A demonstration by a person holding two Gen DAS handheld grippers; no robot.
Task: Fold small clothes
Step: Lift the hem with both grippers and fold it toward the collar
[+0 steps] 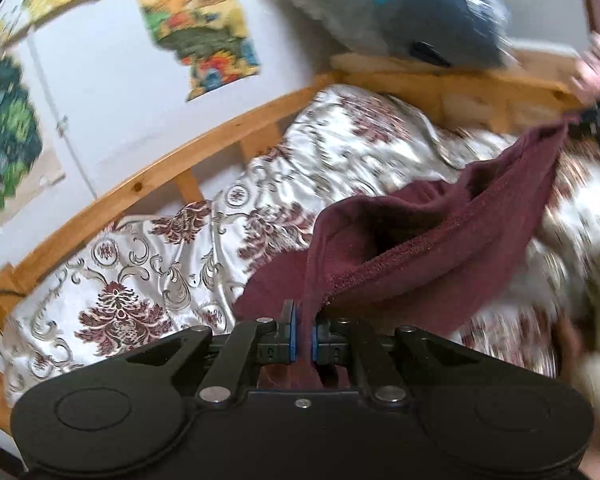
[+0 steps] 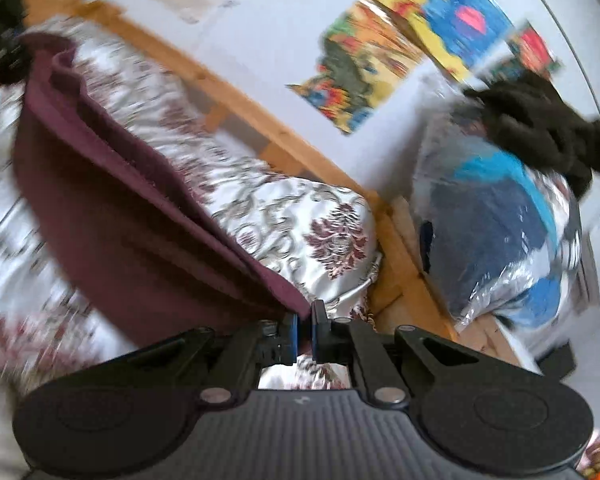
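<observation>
Two sets of tongs carry one maroon garment (image 1: 420, 232) above the patterned bed (image 1: 148, 264), its fabric sagging between them toward 2 o'clock in the left view. It looks soft, light and limp (likely to droop wherever unsupported), so corners or hems suit gripping. Left tongs (image 1: 304, 336) are clamped on one edge, right tongs (image 2: 305, 332) on another.
</observation>
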